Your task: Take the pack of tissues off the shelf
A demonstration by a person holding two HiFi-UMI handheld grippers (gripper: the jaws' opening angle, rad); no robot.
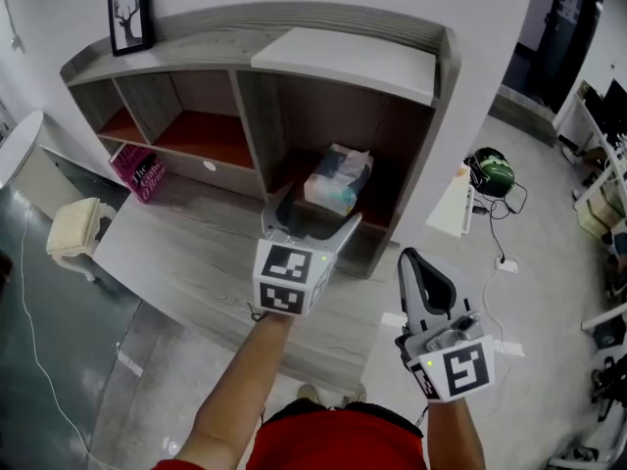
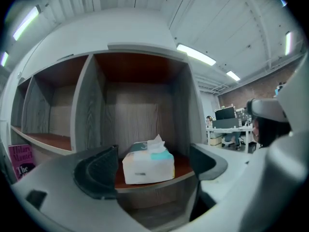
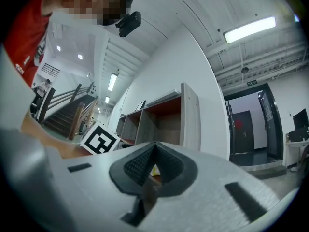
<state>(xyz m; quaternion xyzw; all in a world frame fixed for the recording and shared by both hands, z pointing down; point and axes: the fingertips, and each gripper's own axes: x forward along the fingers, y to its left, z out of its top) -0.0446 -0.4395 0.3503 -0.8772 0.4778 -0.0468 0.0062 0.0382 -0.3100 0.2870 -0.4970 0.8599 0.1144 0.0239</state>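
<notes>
The pack of tissues (image 1: pixel 338 179) is white with teal print and a tissue sticking out of its top. It sits in the lower right compartment of the grey wooden shelf (image 1: pixel 446 76), on the compartment's red-brown floor. My left gripper (image 1: pixel 312 219) is held level just in front of that compartment and stands open. In the left gripper view the pack (image 2: pixel 148 162) lies beyond and between the two dark pads (image 2: pixel 99 173), which do not touch it. My right gripper (image 1: pixel 411 260) hangs to the right of the shelf, shut, with nothing in it (image 3: pixel 153 167).
A framed deer picture (image 1: pixel 129 10) stands on the shelf top at the left. A pink book (image 1: pixel 139 171) leans at the shelf's lower left. A cream stool (image 1: pixel 78 228) is on the floor to the left; a green helmet (image 1: pixel 490 171) and cables lie to the right.
</notes>
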